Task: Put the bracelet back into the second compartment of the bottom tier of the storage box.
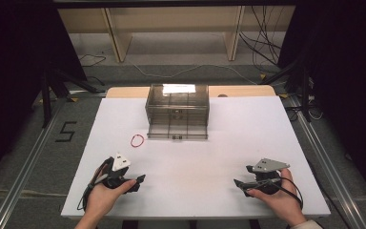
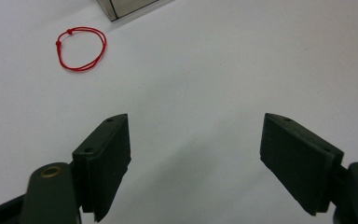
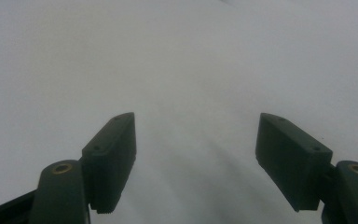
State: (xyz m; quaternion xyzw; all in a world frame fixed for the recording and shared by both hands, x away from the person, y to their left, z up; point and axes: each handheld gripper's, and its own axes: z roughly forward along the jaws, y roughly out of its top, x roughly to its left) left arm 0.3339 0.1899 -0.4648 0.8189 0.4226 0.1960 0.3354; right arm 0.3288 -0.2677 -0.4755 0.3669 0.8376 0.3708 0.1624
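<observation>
Here, a red string loop (image 1: 137, 140) is seen lying flat on the white table (image 1: 195, 162), just left of the front of a clear plastic drawer box (image 1: 177, 111). The left gripper (image 1: 140, 179) is held low near the table's front edge, its jaws spread wide with nothing between them; the loop lies well ahead of it, apart. In the left gripper view the loop (image 2: 81, 48) is placed up and left of the jaws. The right gripper (image 1: 237, 183) is likewise held open and empty, well apart from the loop.

Thin red string loop (image 2: 81, 48), knotted, flat on white table, near clear box.
</observation>
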